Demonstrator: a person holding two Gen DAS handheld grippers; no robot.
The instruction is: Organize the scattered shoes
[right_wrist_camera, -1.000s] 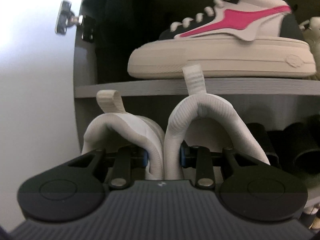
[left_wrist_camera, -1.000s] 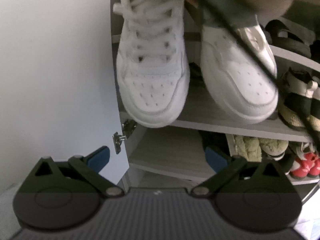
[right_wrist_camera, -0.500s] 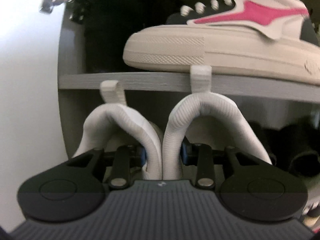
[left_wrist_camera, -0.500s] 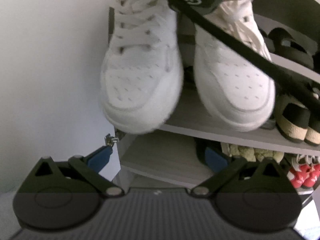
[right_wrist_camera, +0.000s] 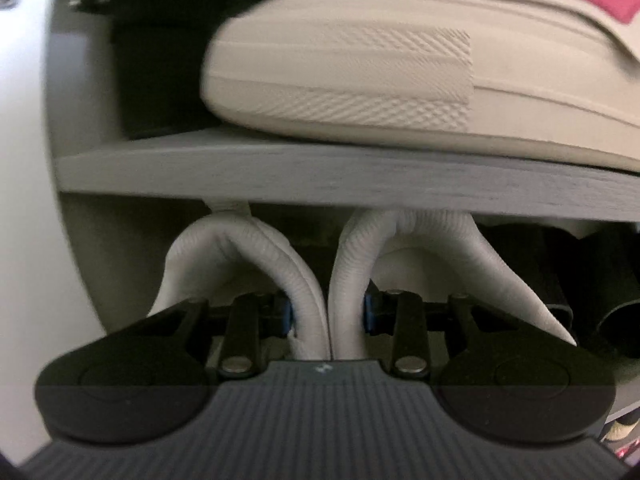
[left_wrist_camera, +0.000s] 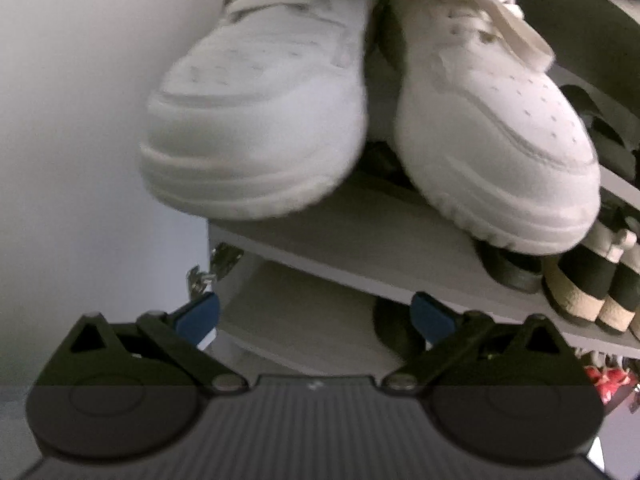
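A pair of white lace-up sneakers (left_wrist_camera: 496, 120) with perforated toes and thick soles sits side by side, toes jutting past the front edge of a grey shelf (left_wrist_camera: 360, 248), their ribbed padded heel collars (right_wrist_camera: 316, 280) pinched together just under the shelf above.

Just a grey shelf board (right_wrist_camera: 280, 176) in a cabinet, with a plain white wall (left_wrist_camera: 80, 120) off to the left. A little metal hinge (left_wrist_camera: 204, 276) sits on the cabinet's edge.
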